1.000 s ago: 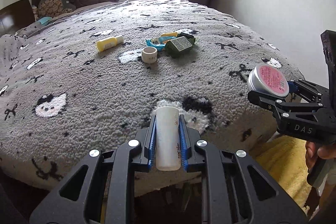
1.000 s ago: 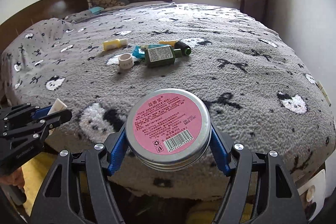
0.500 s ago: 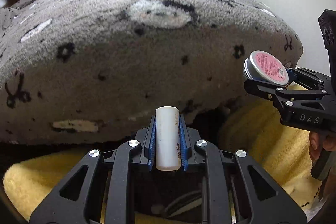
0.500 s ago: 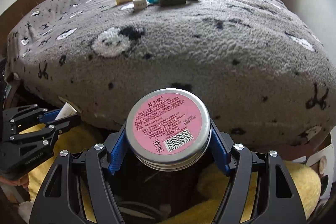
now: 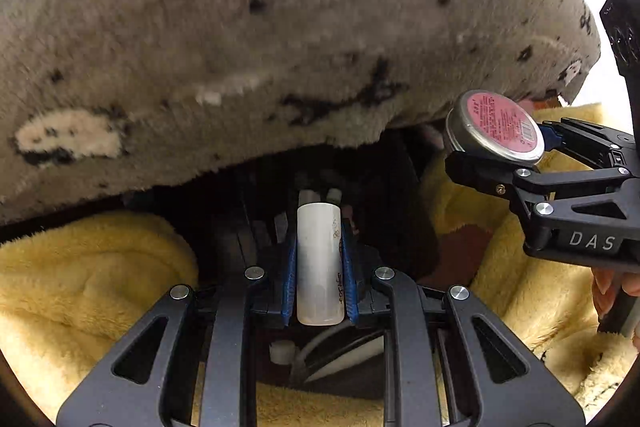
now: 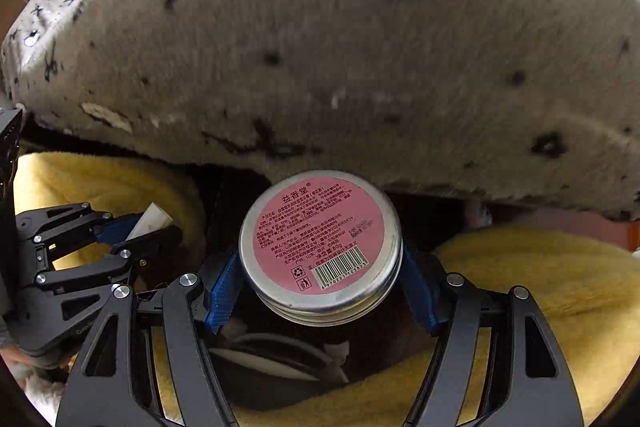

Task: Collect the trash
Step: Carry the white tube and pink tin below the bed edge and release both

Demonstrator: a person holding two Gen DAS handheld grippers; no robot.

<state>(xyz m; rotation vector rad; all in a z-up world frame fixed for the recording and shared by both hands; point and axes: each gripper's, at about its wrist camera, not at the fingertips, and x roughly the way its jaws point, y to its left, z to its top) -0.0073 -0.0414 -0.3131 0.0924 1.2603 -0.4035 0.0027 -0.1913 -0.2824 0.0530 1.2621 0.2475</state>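
My left gripper (image 5: 319,263) is shut on a white plastic bottle (image 5: 319,259), held lengthwise between the blue pads. My right gripper (image 6: 320,279) is shut on a round metal tin with a pink label (image 6: 320,241). Both hang low beside the bed, over a dark bin opening (image 5: 360,355) set among yellow fabric; a few white items lie inside it. The right gripper with the tin also shows in the left wrist view (image 5: 496,131), at the right. The left gripper with the bottle shows in the right wrist view (image 6: 152,223), at the left.
The grey fleece bed cover with black and white patterns (image 5: 280,27) overhangs just above and ahead of both grippers. Yellow fluffy fabric (image 5: 80,287) surrounds the dark opening on both sides (image 6: 540,287). A hand (image 5: 612,287) holds the right gripper's handle.
Both grippers have dropped from bed-top height to below the bed's edge, still holding the bottle and the tin. The bed top and the items on it have left view; the dark opening has come into view.
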